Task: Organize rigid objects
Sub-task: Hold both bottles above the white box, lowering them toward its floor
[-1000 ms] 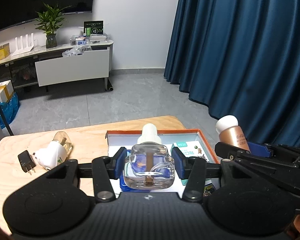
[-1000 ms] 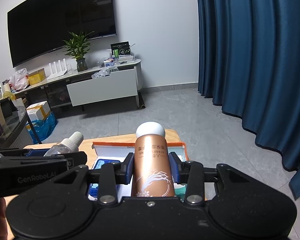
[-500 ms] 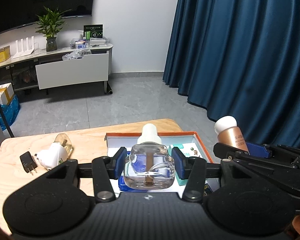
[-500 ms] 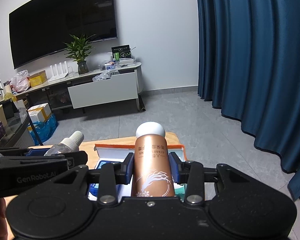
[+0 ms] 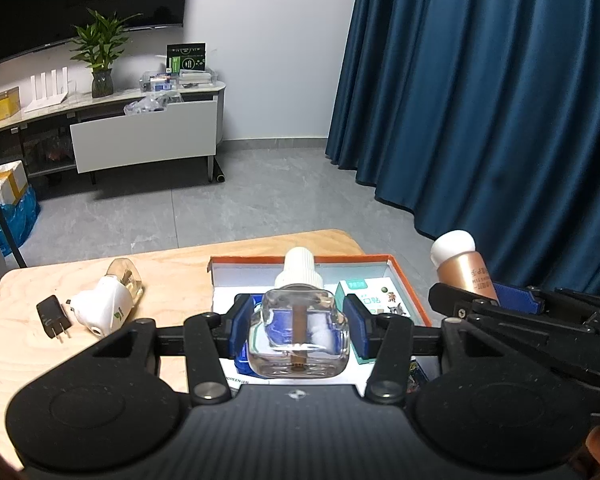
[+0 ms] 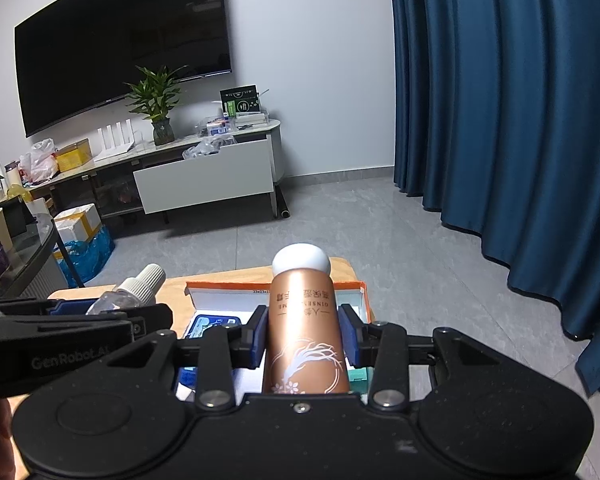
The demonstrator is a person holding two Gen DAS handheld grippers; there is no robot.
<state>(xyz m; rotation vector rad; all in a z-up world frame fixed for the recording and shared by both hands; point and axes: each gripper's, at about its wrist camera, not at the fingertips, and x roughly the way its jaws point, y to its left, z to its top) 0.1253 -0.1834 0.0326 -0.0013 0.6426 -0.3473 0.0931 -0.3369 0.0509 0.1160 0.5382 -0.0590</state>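
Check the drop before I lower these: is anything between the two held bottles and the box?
Nothing visible blocks the way down. The clear bottle and the copper bottle both hang over the open box. Its floor, though, already holds a blue pack and a green carton.

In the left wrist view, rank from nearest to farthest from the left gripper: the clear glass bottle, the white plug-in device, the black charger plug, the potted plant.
1. Clear glass bottle: clamped between the left gripper's fingers.
2. White plug-in device: on the wooden table, left.
3. Black charger plug: just left of that device.
4. Potted plant: on the far TV stand.
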